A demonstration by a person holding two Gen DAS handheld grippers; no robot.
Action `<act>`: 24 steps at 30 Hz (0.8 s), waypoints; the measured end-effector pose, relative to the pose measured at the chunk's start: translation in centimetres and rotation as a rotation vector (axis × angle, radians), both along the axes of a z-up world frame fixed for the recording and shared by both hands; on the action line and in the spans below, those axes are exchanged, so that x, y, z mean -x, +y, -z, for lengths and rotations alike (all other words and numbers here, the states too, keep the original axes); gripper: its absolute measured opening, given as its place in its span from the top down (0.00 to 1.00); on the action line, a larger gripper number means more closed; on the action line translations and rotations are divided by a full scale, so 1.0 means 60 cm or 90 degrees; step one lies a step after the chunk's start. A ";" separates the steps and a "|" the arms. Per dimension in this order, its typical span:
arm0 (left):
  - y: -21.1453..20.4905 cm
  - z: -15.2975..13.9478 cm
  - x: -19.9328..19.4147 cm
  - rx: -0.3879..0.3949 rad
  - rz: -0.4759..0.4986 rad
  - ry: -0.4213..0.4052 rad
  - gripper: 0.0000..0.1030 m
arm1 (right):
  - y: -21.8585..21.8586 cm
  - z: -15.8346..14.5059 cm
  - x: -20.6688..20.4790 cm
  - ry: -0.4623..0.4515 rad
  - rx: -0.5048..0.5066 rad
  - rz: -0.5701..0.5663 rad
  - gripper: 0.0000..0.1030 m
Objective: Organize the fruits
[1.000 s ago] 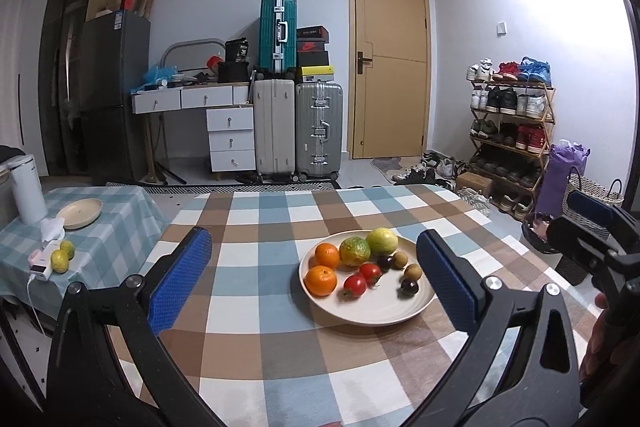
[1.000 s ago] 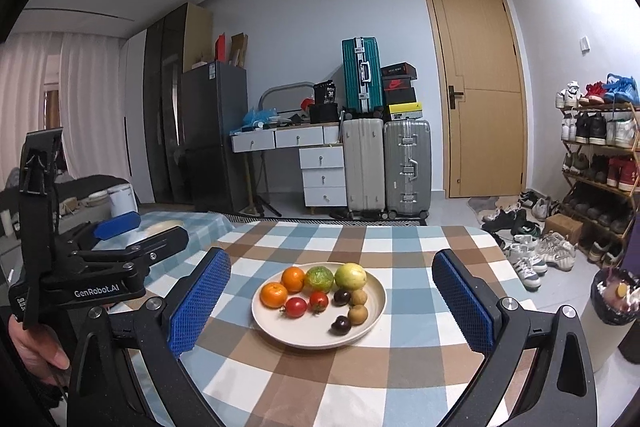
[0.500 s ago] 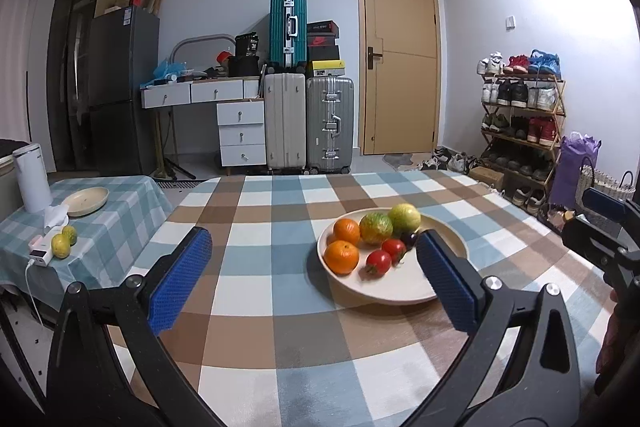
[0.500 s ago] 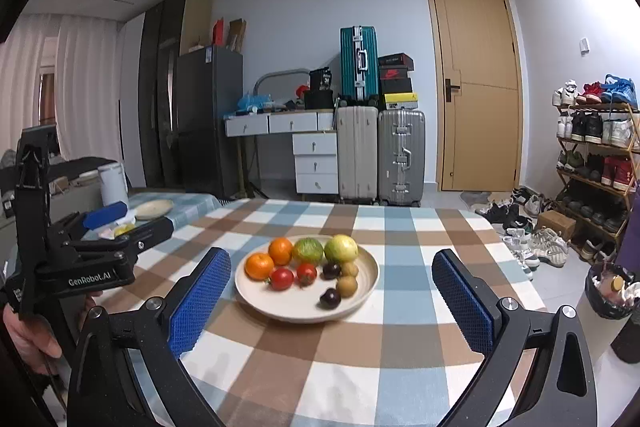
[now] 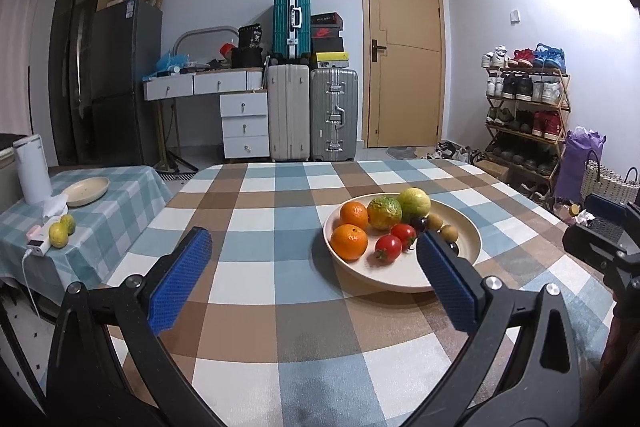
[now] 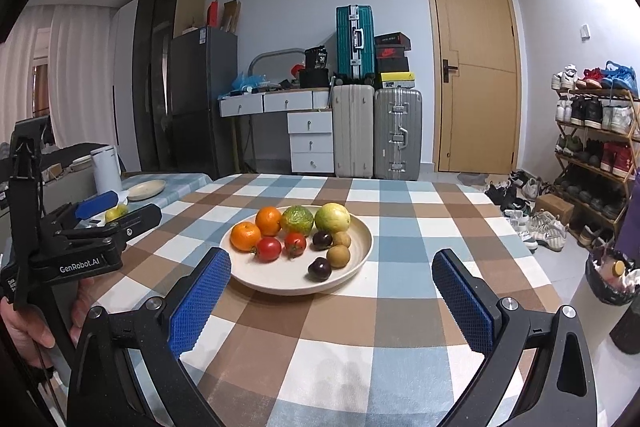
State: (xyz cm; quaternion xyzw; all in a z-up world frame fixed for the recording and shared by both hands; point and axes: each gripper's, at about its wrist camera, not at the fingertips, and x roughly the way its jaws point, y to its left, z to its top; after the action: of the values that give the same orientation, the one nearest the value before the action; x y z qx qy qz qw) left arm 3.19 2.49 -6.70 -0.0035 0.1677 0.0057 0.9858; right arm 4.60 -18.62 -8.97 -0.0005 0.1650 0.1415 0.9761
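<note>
Plate point(image 6: 360, 247) of fruits point(image 6: 296, 227) on checked tabletop point(image 6: 400, 307), ahead of right claw point(image 6: 332, 291), spread wide, empty. Left claw point(image 5: 312, 279) wide too, plate ahead-right; its right finger point(image 5: 444, 279) hides a dark fruit. Side table point(image 5: 104, 211) with second plate point(image 5: 86, 190) far left.

right gripper point(image 6: 331, 267) hangs wide open before a plate point(image 6: 362, 247) of fruit on the checked tablecloth point(image 6: 416, 227).
</note>
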 end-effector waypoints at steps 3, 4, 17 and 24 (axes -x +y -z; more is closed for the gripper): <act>0.000 0.003 -0.005 0.003 -0.004 0.001 0.01 | -0.001 0.000 0.001 0.004 0.000 -0.003 0.00; -0.001 0.000 -0.003 0.001 -0.003 0.001 0.01 | -0.002 0.000 0.000 0.005 -0.002 -0.002 0.00; 0.002 0.006 -0.006 0.001 0.001 -0.001 0.01 | 0.009 -0.004 0.014 -0.019 0.013 -0.022 0.00; 0.002 0.004 -0.003 0.002 0.000 -0.001 0.01 | 0.010 -0.003 0.014 -0.018 0.011 -0.021 0.00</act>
State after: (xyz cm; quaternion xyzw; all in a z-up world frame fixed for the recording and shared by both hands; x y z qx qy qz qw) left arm 3.40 2.59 -6.91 -0.0047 0.1666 0.0053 0.9860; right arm 3.79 -18.04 -8.78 -0.0133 0.1519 0.1563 0.9759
